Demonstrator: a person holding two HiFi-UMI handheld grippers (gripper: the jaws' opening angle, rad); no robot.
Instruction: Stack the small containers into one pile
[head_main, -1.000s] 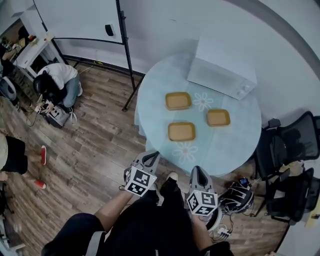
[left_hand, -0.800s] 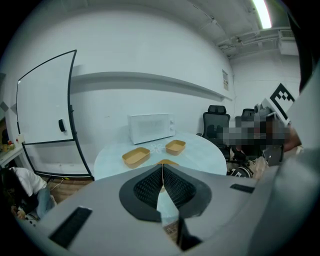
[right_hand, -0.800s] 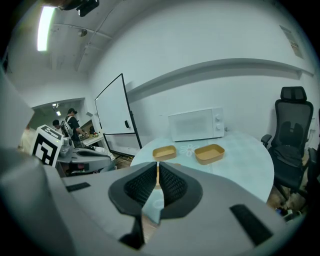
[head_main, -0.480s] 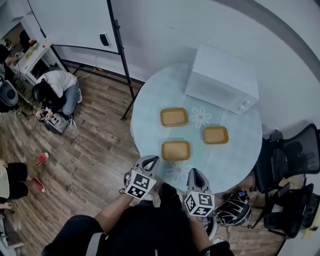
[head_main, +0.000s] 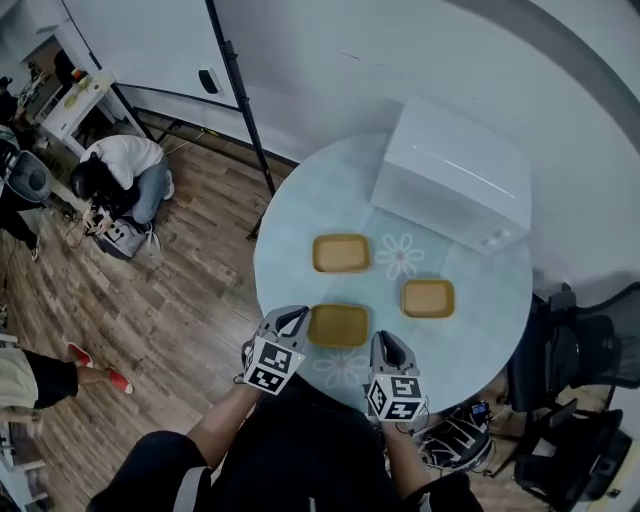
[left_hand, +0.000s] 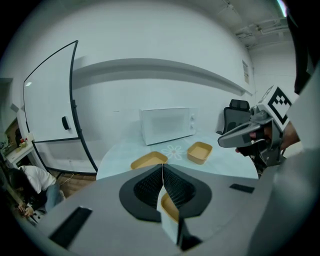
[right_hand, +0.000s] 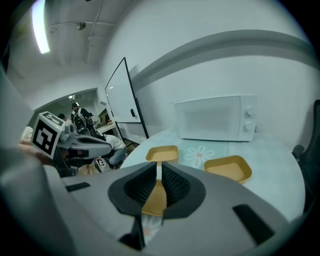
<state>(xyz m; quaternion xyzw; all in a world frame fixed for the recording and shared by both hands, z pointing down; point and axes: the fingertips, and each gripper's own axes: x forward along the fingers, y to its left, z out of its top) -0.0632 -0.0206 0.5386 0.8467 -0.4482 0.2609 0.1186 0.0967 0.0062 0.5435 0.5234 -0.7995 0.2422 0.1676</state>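
Three small tan containers lie on the round pale-blue table (head_main: 480, 340): a far one (head_main: 341, 253), a right one (head_main: 428, 298) and a near one (head_main: 338, 325). All stand apart, none stacked. My left gripper (head_main: 291, 318) hovers at the near container's left edge, jaws pressed together and empty. My right gripper (head_main: 385, 342) hovers just right of that container, jaws nearly touching, holding nothing. In the left gripper view the left gripper (left_hand: 162, 167) points at the far container (left_hand: 148, 160). In the right gripper view the near container (right_hand: 155, 197) shows behind the right gripper (right_hand: 159, 165).
A white microwave (head_main: 455, 180) stands at the table's back right. A whiteboard stand's black leg (head_main: 235, 100) rises left of the table. A person (head_main: 120, 170) crouches on the wooden floor at far left. Black office chairs (head_main: 590, 360) and a bag (head_main: 455, 440) sit at the right.
The view has closed in on the table. Both grippers have moved forward from over the floor to the table's near edge, flanking the near container.
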